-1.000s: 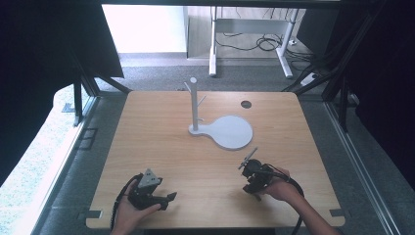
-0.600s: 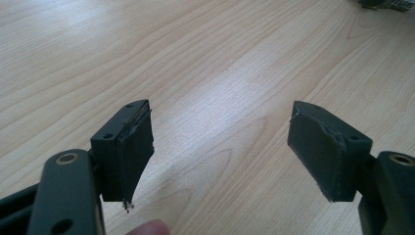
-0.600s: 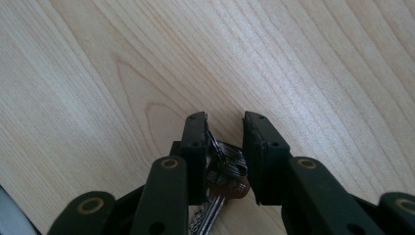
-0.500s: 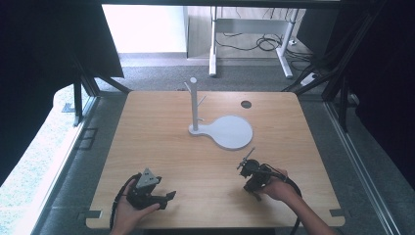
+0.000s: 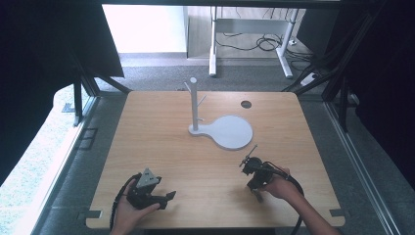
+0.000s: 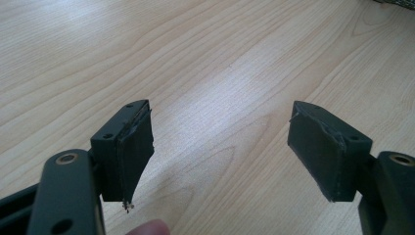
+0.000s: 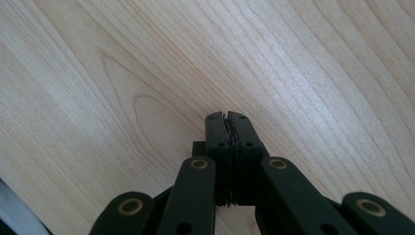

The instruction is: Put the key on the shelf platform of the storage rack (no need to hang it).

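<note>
Wooden surface: pale, grain-striped rectangular wooden table (image 5: 147,147), with a small dark round hole (image 5: 246,104) near its far right corner.
White stand: white upright post with short side pegs on a flat round white base plate (image 5: 230,131), set in the far half of the table, a little right of its middle; the post (image 5: 194,105) rises from the plate's left end.
Left gripper: black two-jaw gripper (image 5: 166,197) held in the person's left hand (image 5: 128,213) close to the near edge, toward the near left corner; a grey three-cornered plate (image 5: 147,178) sits on top and a black cable loops off its left side.
Left gripper jaws: spread wide apart in the left gripper view, bare wood between the two black pads (image 6: 134,152); nothing is held. A fingertip shows at the bottom edge of that view.
Right gripper: black two-jaw gripper (image 5: 256,192) held in the person's right hand (image 5: 276,186) in the near right part of the table, well apart from the white plate; its cable trails toward the near edge.
Right gripper jaws: pressed together in the right gripper view, pads (image 7: 227,142) touching with nothing between them, pointing down at bare wood.
</note>
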### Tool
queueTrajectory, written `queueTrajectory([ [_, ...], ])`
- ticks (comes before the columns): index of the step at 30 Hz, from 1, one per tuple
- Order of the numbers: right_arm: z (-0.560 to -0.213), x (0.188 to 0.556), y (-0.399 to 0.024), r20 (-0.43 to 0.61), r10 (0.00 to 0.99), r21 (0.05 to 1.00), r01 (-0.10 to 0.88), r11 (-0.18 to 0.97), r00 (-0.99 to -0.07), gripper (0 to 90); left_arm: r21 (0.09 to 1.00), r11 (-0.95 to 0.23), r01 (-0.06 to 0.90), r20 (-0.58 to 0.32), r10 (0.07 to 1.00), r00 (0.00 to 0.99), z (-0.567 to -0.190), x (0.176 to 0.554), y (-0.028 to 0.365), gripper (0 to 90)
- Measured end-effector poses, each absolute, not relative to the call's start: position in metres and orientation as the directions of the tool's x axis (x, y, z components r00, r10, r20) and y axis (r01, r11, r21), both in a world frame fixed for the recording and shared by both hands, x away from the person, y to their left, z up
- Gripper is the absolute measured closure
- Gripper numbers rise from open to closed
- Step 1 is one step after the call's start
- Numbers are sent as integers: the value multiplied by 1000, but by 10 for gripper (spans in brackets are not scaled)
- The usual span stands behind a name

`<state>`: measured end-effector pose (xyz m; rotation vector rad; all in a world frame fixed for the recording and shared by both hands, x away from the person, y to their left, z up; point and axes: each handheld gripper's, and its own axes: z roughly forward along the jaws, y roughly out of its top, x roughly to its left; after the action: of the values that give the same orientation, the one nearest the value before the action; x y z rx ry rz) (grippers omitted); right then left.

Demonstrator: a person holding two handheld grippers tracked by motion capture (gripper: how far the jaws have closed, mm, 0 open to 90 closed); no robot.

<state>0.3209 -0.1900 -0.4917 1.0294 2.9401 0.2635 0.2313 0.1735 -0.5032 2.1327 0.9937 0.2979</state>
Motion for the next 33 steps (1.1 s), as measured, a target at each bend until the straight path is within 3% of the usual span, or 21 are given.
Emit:
queueTrajectory([
  [9, -493, 324, -192, 50, 627, 145, 626, 766, -778, 849, 716, -415, 561, -97, 737, 669, -503, 232, 174, 253],
  [15, -494, 326, -193, 56, 642, 137, 643, 754, -765, 890, 714, -417, 562, -97, 736, 670, -504, 232, 174, 253],
  [33, -474, 324, -196, 41, 637, 80, 638, 766, -770, 900, 717, -412, 562, -99, 737, 668, -503, 232, 176, 253],
])
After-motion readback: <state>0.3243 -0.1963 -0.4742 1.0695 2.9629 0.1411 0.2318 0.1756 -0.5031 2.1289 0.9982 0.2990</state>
